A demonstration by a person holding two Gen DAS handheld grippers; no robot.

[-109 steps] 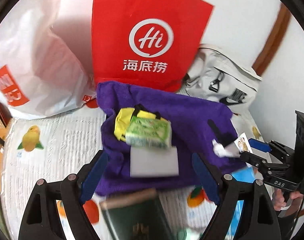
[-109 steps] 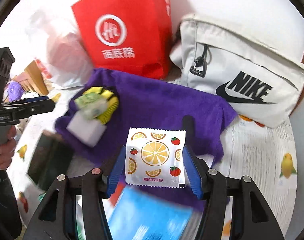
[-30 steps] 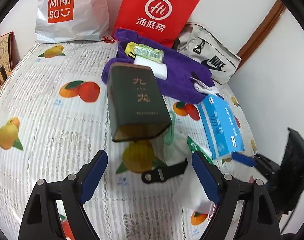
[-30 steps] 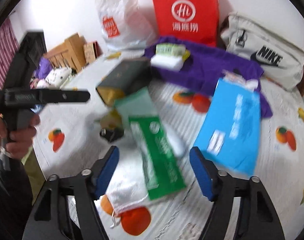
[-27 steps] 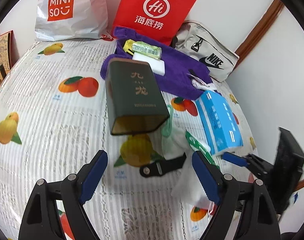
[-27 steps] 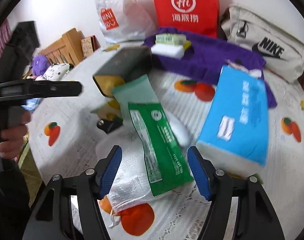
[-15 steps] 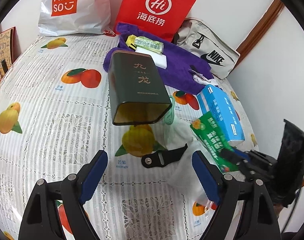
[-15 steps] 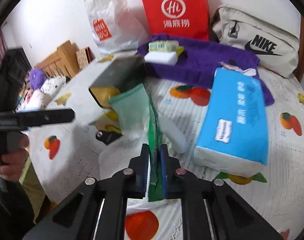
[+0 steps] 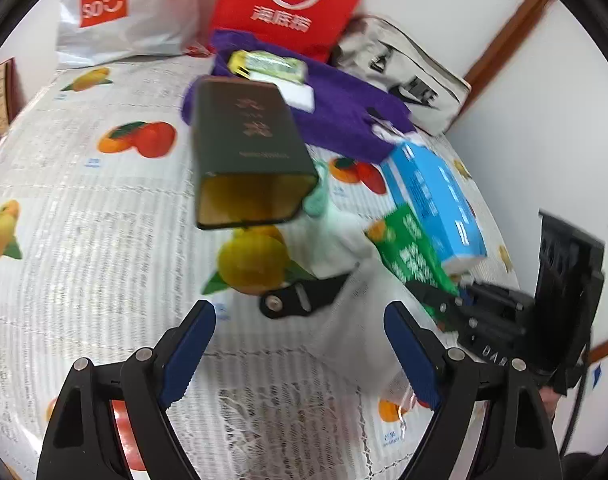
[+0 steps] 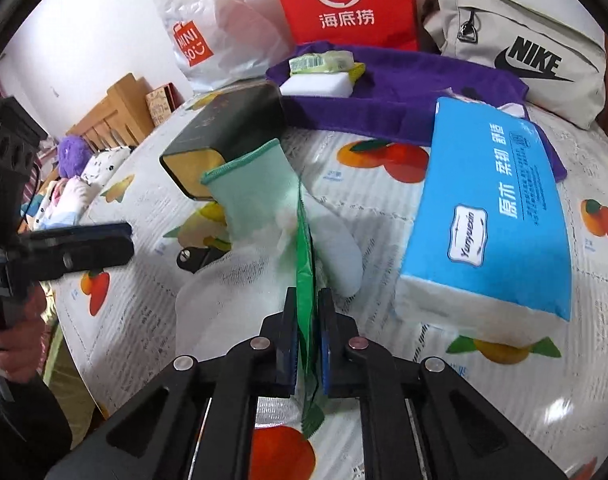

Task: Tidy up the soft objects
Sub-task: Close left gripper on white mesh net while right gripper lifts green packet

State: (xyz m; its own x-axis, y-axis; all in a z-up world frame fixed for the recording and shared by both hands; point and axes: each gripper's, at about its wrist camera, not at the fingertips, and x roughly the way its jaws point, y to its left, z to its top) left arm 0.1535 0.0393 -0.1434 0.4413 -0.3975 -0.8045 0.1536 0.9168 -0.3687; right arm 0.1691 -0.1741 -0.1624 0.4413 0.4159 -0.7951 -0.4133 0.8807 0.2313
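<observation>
My right gripper (image 10: 306,316) is shut on a flat green packet (image 10: 305,264), held edge-on above the table; the packet also shows in the left wrist view (image 9: 412,254). A blue tissue pack (image 10: 500,208) lies to its right. A mint-green glove (image 10: 255,200) and a white mesh bag (image 10: 231,276) lie just ahead. A purple towel (image 10: 416,76) at the back carries a white sponge (image 10: 318,86) and a green-yellow pack (image 10: 324,62). My left gripper (image 9: 299,344) is open and empty above the fruit-print tablecloth (image 9: 83,220).
A dark green tin (image 9: 243,148) lies on its side mid-table, its open end toward me. A black strap piece (image 9: 304,296) lies near it. A red bag (image 10: 344,4), a white Miniso bag (image 10: 207,28) and a grey Nike bag (image 10: 524,52) line the back wall.
My right gripper dropped the fruit-print sachet at the towel, pulled back, closed on the green packet and lifted it. My left gripper drew back from the towel and stayed open.
</observation>
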